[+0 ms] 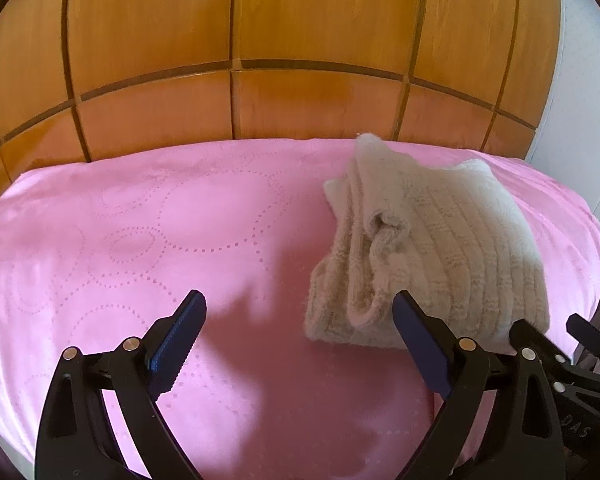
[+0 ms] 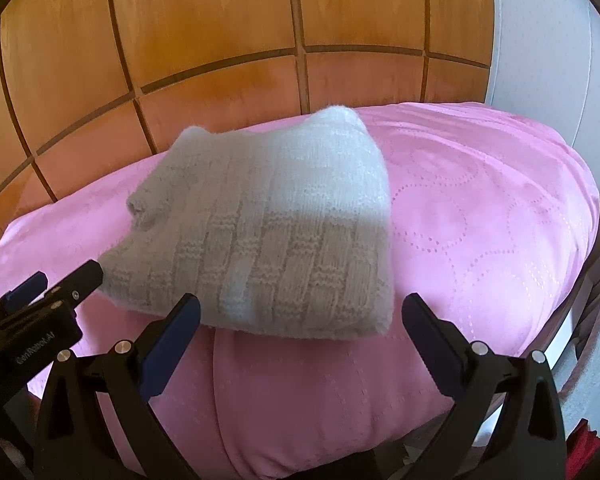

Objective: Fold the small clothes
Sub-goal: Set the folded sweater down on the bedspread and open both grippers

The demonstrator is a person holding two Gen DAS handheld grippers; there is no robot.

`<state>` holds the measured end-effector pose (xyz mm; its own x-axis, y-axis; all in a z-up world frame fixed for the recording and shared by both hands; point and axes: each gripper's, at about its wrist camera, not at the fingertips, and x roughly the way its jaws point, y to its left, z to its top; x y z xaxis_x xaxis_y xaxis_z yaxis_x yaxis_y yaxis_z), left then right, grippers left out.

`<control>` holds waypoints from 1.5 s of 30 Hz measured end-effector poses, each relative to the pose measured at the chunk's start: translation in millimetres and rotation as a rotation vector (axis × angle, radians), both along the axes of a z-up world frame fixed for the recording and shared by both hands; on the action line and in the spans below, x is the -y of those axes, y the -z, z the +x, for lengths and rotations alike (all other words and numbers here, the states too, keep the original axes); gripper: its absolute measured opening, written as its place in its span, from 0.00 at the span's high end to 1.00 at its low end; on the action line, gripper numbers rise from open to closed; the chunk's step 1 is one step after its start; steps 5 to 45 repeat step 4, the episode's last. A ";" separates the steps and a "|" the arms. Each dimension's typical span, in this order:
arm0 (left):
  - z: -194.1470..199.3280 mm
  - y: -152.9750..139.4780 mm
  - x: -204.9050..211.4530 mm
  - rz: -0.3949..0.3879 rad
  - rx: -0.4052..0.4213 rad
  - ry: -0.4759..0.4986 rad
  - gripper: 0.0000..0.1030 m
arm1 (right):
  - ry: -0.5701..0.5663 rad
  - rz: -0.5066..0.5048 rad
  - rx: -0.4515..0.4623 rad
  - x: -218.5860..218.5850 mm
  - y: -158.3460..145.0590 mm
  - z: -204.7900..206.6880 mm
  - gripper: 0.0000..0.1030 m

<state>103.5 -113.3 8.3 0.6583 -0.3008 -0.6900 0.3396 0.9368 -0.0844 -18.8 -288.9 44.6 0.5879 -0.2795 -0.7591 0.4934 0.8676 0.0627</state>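
knit sweater (image 1: 440, 248) folded, at 2 o'clock on pink bedcover (image 1: 140, 220) | left gripper (image 1: 300, 312) spread, empty | right gripper (image 2: 300, 312) spread, empty | likely soft, light, floppy; pinch thick near edge

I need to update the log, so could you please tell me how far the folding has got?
The cream knitted garment already lies folded into a compact bundle on the pink bedspread. Nothing is in hand: left gripper and right gripper are open and empty. No other clothes are visible.
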 end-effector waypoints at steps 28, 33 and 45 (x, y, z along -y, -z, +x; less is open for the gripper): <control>0.9 2.3 -1.1 -0.014 -0.020 -0.007 0.10 | -0.002 -0.004 0.004 -0.2 -0.8 0.5 0.02; 0.9 2.3 -1.1 -0.014 -0.020 -0.007 0.10 | -0.002 -0.004 0.004 -0.2 -0.8 0.5 0.02; 0.9 2.3 -1.1 -0.014 -0.020 -0.007 0.10 | -0.002 -0.004 0.004 -0.2 -0.8 0.5 0.02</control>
